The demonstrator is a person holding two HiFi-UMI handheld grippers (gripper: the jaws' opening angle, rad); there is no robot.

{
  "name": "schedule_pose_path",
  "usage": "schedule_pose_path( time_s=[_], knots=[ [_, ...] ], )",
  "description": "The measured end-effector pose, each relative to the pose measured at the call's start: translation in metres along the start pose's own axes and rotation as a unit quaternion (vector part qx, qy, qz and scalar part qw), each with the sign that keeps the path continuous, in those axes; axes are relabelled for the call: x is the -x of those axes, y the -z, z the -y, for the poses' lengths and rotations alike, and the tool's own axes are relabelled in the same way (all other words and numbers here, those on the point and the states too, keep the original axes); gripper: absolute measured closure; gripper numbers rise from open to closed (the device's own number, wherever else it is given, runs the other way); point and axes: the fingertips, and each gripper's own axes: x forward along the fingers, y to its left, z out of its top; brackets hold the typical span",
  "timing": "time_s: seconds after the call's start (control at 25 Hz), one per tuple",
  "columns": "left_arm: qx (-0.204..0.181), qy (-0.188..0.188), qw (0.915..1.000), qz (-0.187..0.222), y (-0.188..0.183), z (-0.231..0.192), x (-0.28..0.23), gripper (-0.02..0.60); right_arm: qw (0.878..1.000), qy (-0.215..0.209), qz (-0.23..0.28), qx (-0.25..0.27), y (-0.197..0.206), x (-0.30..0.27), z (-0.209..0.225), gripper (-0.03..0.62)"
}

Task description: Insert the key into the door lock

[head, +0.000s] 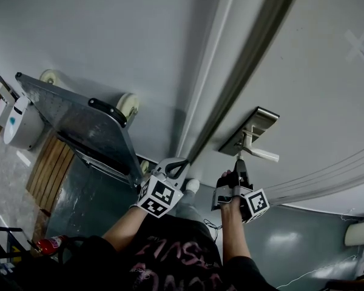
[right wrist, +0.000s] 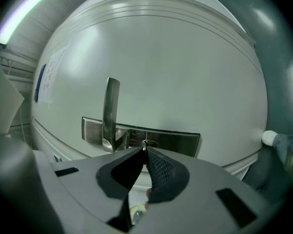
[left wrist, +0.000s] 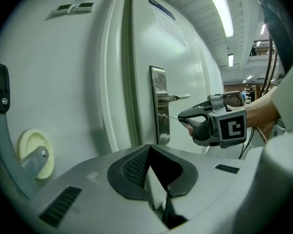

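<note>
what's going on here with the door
A person is putting a key into the door lock. The right gripper is shut on the key and holds it level, with its tip at the keyhole just below the handle; how deep it sits isn't clear. The left gripper hangs back to the side, shut and empty.
</note>
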Motion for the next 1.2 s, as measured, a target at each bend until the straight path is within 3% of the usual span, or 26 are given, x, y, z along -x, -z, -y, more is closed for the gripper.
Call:
schedule_pose_path(
  time_s=[1.2],
  knots=[
    [-0.004, 0.006, 1.0, -0.003, -0.0008, 0.0085, -0.0068, 0.569, 1.0, -0.002, 0.014, -0.001, -0.0029, -0.0005, -0.0006, 0.516]
  ],
)
